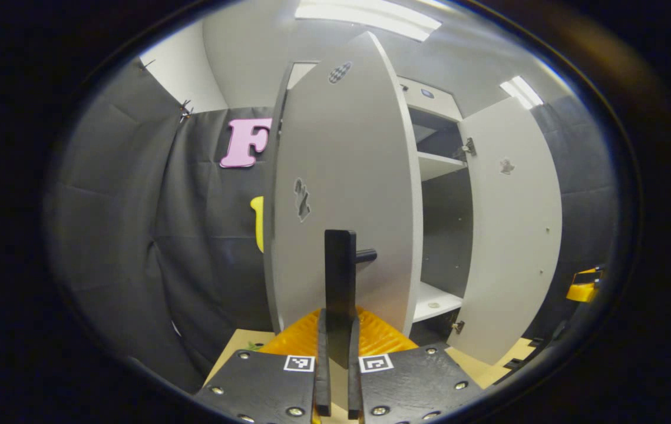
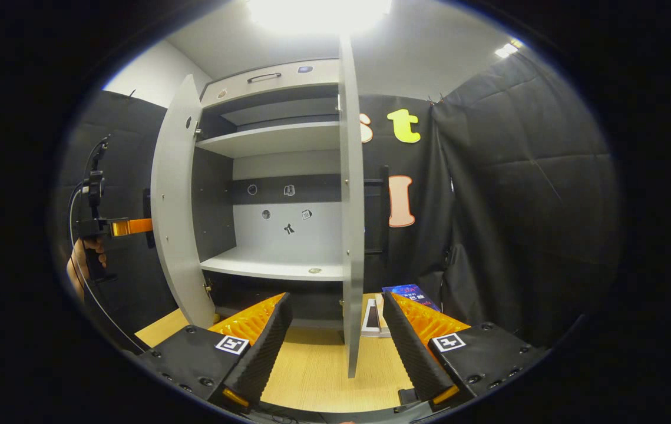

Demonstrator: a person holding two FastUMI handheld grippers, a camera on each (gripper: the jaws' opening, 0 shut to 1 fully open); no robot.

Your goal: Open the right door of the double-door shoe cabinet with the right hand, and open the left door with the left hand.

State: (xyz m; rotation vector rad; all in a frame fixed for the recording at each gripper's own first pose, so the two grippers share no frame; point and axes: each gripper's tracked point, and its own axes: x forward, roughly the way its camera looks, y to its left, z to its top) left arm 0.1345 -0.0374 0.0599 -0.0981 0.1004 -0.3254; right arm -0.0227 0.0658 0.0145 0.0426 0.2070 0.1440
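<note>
No readable text appears. The box [image 2: 409, 293] lying on the floor carries print too small to read, and the stickers on the cabinet [image 2: 288, 194] carry no legible words.

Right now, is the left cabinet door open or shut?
Open: the left door stands swung out, shelves showing, the left hand-held gripper clamped on its handle.

Right gripper [image 2: 335, 347] jaws apart; both cabinet doors [image 2: 351, 200] open.

Left door [image 1: 341, 194] hid much of the cabinet interior. Stickers [image 2: 289, 228] on back panel too small to identify. Right door's [image 2: 351, 206] handle [image 2: 383, 209] mostly hidden behind it.
</note>
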